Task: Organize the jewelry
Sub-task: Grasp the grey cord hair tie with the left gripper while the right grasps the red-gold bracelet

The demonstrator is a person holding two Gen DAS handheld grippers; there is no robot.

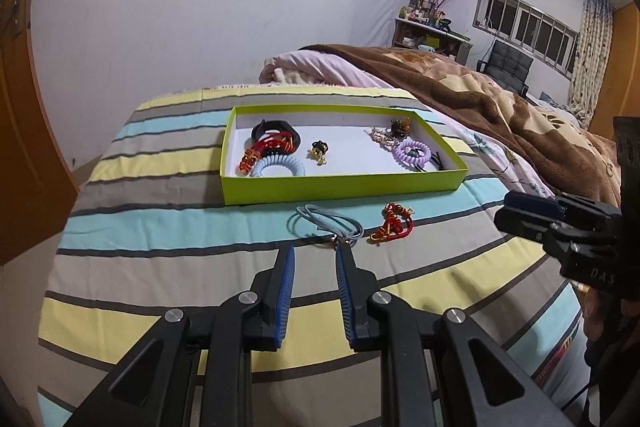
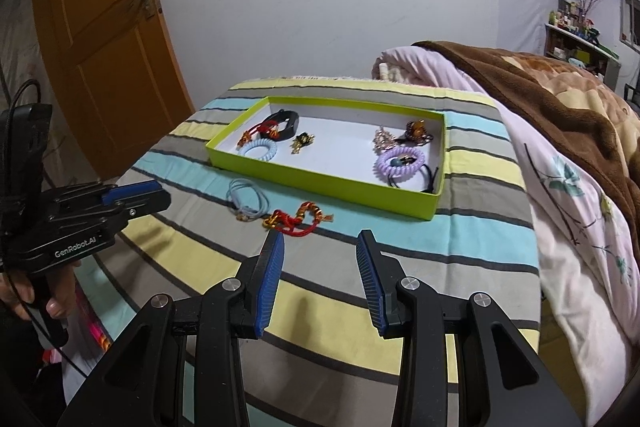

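Note:
A lime-green tray lies on the striped bed cover and holds several pieces: a black band, a light-blue spiral tie, a purple spiral tie and small charms. In front of it lie a pale-blue hair tie and a red-and-gold knotted bracelet. My left gripper is open, its tips just short of the blue tie, nothing between them. My right gripper is open, its left fingertip close to the red bracelet.
A brown blanket and pink quilt are heaped to the right of the tray. An orange door stands at the left. The striped cover drops off at its left and near edges. A hand holds the left gripper's handle.

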